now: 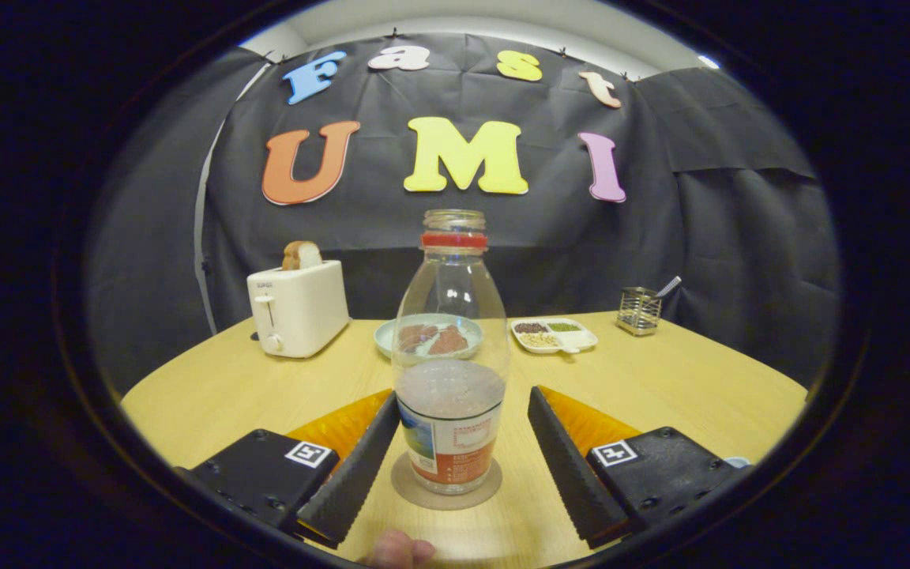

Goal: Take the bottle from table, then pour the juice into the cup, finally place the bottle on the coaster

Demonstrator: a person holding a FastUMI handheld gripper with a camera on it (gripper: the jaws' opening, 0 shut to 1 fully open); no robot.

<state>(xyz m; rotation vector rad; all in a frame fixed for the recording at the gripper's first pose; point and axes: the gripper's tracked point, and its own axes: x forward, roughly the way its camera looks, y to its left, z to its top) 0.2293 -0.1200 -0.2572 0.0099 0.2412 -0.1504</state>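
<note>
The bottle is clear glass with a red band at its neck, pale cloudy liquid low inside, and a label of white, blue and orange-red. It stands on a dull tan coaster on the light wood-yellow bench. The tool has black ribbed fingers apart on either side of the bottle, amber panels, and black-and-white square markers. Beyond are a cream-white toaster (tan bread on top), a pale blue-green plate with reddish-brown pieces, and a white tray of dark, green and beige grains.
</note>
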